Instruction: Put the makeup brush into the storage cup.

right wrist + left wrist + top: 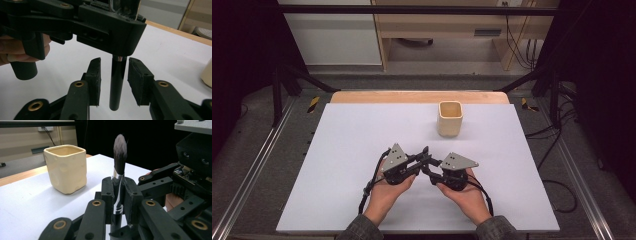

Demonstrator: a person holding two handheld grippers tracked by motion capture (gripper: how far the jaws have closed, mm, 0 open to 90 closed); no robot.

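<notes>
A white bench (362, 150) with a wooden far edge sits inside a dark frame, grey floor and cables around it. The cream cup (449, 119) stands at 1 o'clock from the grippers, with bare bench all round (widest at 9 o'clock). The left gripper (118, 192) is clenched on a makeup brush (120, 152), bristles upright. The right gripper (114, 83) has its jaws released either side of the black handle, not touching. The left gripper's body hides the handle's upper part.

Black makeup brush (119, 170) upright; cream cup (450, 118) behind.
</notes>
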